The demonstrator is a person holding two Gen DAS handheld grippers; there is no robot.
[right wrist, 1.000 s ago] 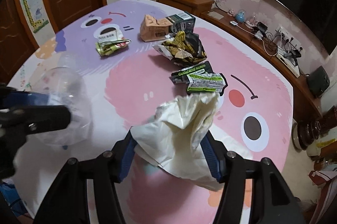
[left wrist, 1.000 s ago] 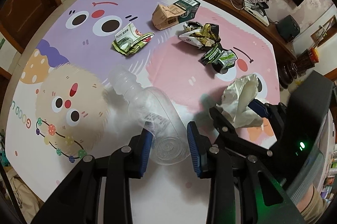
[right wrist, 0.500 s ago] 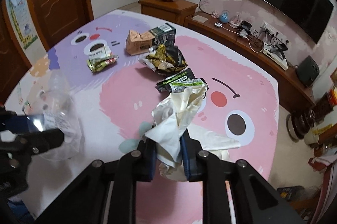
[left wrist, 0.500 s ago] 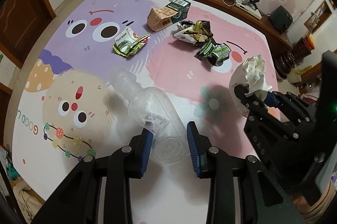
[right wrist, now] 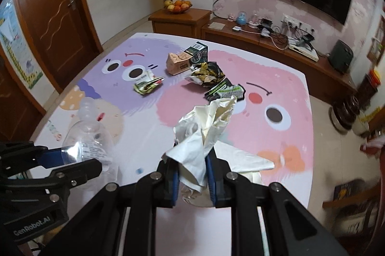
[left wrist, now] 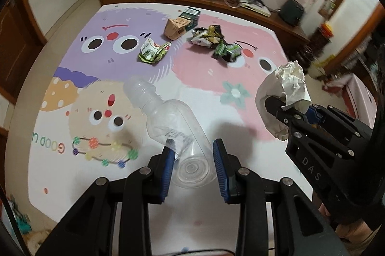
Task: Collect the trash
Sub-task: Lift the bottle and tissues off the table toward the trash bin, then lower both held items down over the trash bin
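your left gripper (left wrist: pixel 193 161) clamps the clear bottle (left wrist: pixel 173 126) base; your right gripper (right wrist: pixel 192 180) pinches crumpled tissue (right wrist: pixel 204 131) between its fingers.

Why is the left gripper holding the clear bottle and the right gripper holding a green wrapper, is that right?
Not quite. The left gripper does hold the clear bottle, but the right gripper has its jaws shut on crumpled white paper, not a green wrapper. The right wrist view shows it.

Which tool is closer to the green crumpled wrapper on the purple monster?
Left. The left tool, holding the clear bottle, sits on the green wrapper's side of the mat. The right tool, gripping the white tissue, is farther over the pink side.
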